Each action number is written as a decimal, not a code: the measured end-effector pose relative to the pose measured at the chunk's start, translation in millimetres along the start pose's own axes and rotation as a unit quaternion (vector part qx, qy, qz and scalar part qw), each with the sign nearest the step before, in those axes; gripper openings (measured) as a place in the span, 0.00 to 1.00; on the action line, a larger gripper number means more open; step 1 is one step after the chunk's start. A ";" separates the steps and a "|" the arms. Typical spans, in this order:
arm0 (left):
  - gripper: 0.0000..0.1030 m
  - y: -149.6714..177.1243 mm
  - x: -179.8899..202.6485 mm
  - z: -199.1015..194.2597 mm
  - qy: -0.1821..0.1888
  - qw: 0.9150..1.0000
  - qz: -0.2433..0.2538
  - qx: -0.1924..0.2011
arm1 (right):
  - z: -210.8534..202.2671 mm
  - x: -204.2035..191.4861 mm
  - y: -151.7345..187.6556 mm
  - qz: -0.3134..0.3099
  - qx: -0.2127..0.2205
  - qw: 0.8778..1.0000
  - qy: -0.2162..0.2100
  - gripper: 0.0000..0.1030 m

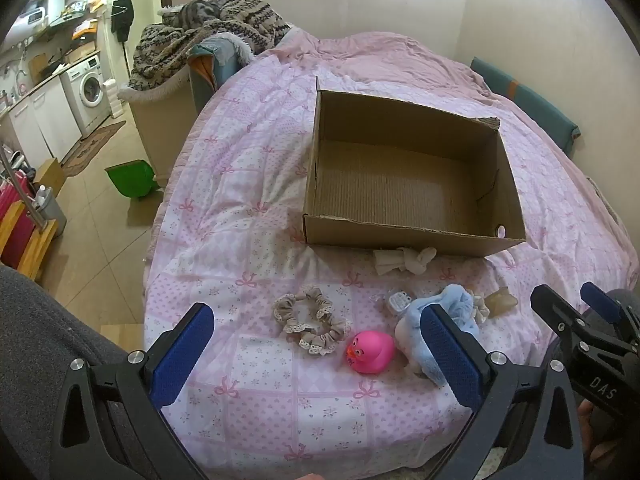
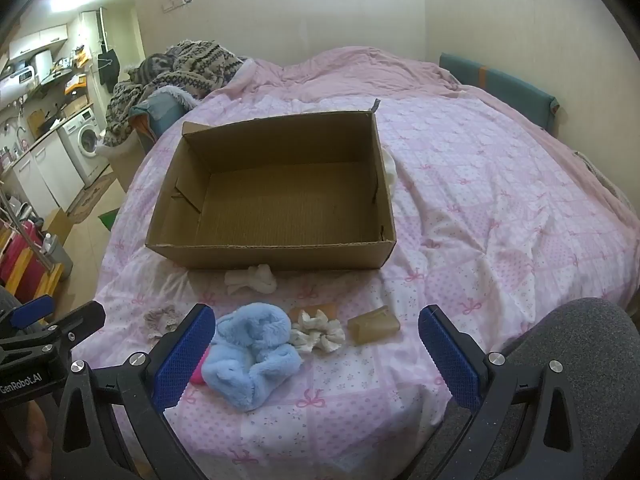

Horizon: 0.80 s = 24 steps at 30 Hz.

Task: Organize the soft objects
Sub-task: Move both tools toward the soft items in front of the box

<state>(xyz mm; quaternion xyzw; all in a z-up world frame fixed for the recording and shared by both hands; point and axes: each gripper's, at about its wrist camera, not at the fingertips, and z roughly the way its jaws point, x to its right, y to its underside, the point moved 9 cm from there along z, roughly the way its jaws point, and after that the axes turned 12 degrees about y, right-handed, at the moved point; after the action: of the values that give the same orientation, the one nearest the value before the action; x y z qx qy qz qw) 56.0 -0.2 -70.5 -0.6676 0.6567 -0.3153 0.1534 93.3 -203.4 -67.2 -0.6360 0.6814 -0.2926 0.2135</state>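
An empty cardboard box (image 1: 408, 176) (image 2: 276, 196) sits on the pink bedspread (image 1: 240, 208). In front of it lie a beige scrunchie (image 1: 310, 322) (image 2: 160, 320), a pink rubber duck (image 1: 370, 350), a fluffy blue plush (image 1: 456, 312) (image 2: 252, 356), a knotted cream cloth (image 1: 404, 260) (image 2: 250, 278), a white scrunchie (image 2: 318, 330) and a tan translucent block (image 2: 374, 324) (image 1: 502, 300). My left gripper (image 1: 316, 360) is open above the duck and beige scrunchie. My right gripper (image 2: 316, 354) is open above the plush and white scrunchie. Both hold nothing.
A patterned blanket (image 1: 208, 36) is piled on a chair at the bed's far left. A teal headboard cushion (image 1: 528, 104) lines the right wall. The floor at left holds a green bin (image 1: 130, 178) and a washing machine (image 1: 90, 90).
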 end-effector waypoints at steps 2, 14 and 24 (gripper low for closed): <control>1.00 -0.2 0.5 0.0 0.003 1.000 0.000 0.001 | 0.2 -0.1 0.1 0.000 0.000 1.000 -0.001 1.00; 1.00 -2.2 1.2 0.3 0.003 1.000 0.000 0.000 | 0.4 -0.5 0.7 0.001 -0.001 1.000 0.000 1.00; 1.00 0.1 1.4 0.7 0.003 1.000 0.001 -0.001 | 0.4 -0.1 0.3 0.001 -0.001 1.000 0.000 1.00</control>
<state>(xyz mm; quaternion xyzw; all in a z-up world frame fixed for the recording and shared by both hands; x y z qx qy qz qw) 56.3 -1.8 -70.8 -0.6665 0.6579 -0.3165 0.1508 93.3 -203.3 -67.7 -0.6357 0.6822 -0.2919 0.2129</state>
